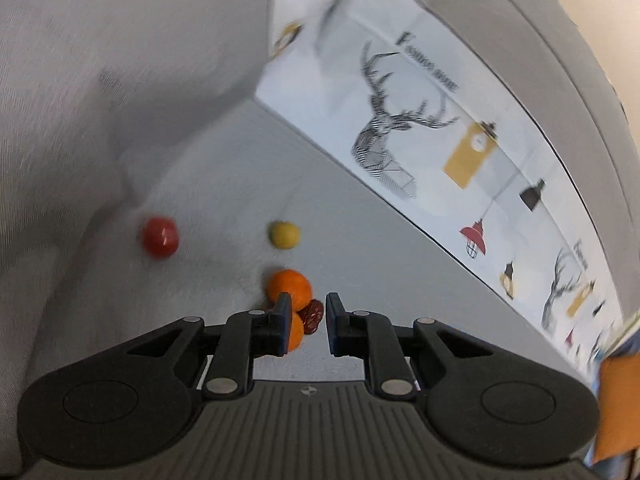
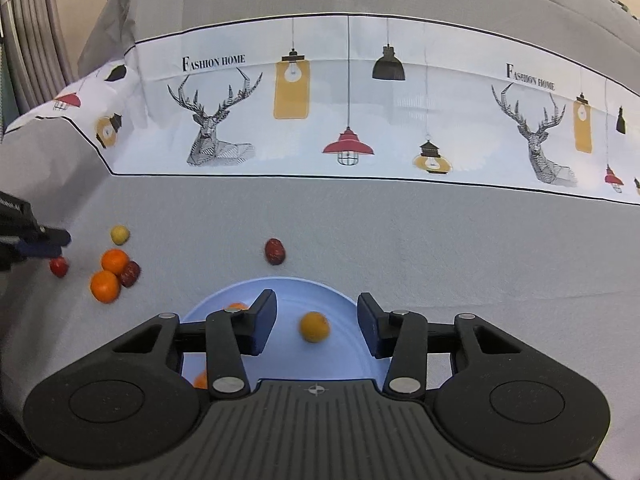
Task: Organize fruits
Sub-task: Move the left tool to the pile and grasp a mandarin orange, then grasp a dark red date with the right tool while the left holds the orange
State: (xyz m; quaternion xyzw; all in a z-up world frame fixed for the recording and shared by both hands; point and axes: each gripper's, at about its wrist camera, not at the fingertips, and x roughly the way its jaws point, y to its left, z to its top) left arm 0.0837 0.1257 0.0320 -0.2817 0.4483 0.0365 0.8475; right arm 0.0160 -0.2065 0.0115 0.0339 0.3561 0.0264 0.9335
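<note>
In the left wrist view my left gripper [image 1: 308,314] is open above a cluster of fruit: an orange [image 1: 289,285], a second orange [image 1: 296,330] partly behind the left finger, and a dark red date [image 1: 313,316] between the fingertips. A yellow fruit [image 1: 284,234] and a red fruit [image 1: 159,237] lie farther off. In the right wrist view my right gripper [image 2: 316,320] is open and empty over a light blue plate [image 2: 348,300] that holds an orange [image 2: 315,327], with two more oranges [image 2: 237,306] partly hidden by the left finger. The same cluster [image 2: 114,274] lies at the left, and a lone date [image 2: 275,251] beyond the plate.
The surface is a grey tablecloth [image 2: 440,240] with a white printed band of deer and lamps [image 2: 348,112] at the far side. My left gripper shows at the left edge of the right wrist view [image 2: 36,240]. A chair back [image 2: 32,40] stands at the far left.
</note>
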